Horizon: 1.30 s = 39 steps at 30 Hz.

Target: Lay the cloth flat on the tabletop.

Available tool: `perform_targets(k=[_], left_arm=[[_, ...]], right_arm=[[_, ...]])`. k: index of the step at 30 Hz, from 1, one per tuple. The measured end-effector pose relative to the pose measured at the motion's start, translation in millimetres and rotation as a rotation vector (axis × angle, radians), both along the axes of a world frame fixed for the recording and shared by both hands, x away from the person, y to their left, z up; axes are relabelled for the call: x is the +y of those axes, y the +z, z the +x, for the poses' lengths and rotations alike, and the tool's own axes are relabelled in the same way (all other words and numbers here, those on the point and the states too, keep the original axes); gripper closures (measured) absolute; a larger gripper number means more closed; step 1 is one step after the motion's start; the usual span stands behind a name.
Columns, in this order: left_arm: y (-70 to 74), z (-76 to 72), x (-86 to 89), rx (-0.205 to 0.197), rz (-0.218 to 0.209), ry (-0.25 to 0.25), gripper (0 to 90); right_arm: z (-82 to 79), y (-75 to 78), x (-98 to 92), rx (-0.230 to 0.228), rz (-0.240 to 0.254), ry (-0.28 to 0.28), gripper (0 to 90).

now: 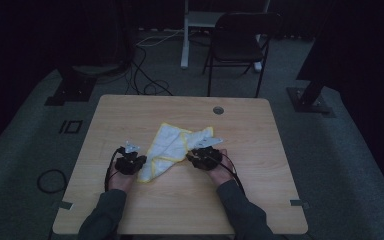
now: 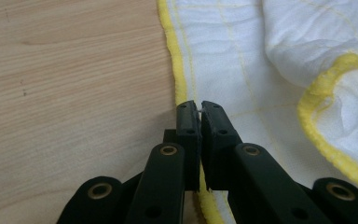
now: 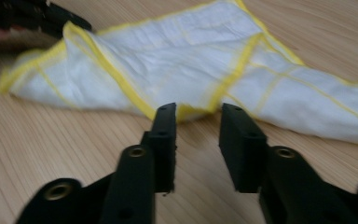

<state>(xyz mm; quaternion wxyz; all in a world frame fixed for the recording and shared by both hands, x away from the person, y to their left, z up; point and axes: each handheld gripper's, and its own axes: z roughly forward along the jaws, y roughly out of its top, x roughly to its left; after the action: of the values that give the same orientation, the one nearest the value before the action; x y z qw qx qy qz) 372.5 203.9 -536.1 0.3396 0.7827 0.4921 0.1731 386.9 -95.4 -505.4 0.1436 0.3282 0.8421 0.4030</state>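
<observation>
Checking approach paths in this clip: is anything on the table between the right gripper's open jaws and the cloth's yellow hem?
Nothing visible. The right gripper points at the cloth with bare table before its open jaws, the hem just ahead. The left gripper is shut on the cloth's far edge.

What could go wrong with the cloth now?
1. The left gripper pinches only the yellow hem of the cloth, so a pull might slip it free.
2. The right gripper stands open just short of a folded corner; closing there might miss it, or catch one layer only.
</observation>
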Motion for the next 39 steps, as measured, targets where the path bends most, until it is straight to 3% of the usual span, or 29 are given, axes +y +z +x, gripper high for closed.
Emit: perform_targets(k=[3,7,8,12,19,29,39], left_arm=[[-0.5,-2.5,-0.4,-0.001,-0.006,-0.004,86.8],[-0.7,-5.8,-2.1,-0.005,-0.004,-0.01,86.7],[-0.7,-6.5,-2.2,-0.004,-0.004,-0.012,86.6],[-1.1,-8.1,-2.8,-0.008,-0.006,-0.012,86.6],[-1.2,-9.8,-3.3,-0.011,-0.001,-0.015,86.5],[-0.9,-12.2,-5.1,-0.015,0.013,-0.016,86.4],[0.1,-21.2,-14.0,-0.013,0.031,-0.042,85.5]], right_arm=[[2.6,-1.5,9.5,0.005,-0.003,-0.013,58.7],[10.2,-7.9,18.5,0.034,-0.024,-0.046,57.7],[11.4,-10.1,20.1,0.042,-0.032,-0.052,59.9],[11.7,-13.8,21.1,0.067,-0.058,-0.07,88.8],[5.3,-8.7,12.0,0.053,-0.052,-0.071,90.0],[-18.8,-5.0,-30.5,0.039,-0.077,-0.107,90.0],[-54.6,-11.5,-74.4,0.057,-0.067,-0.163,90.0]])
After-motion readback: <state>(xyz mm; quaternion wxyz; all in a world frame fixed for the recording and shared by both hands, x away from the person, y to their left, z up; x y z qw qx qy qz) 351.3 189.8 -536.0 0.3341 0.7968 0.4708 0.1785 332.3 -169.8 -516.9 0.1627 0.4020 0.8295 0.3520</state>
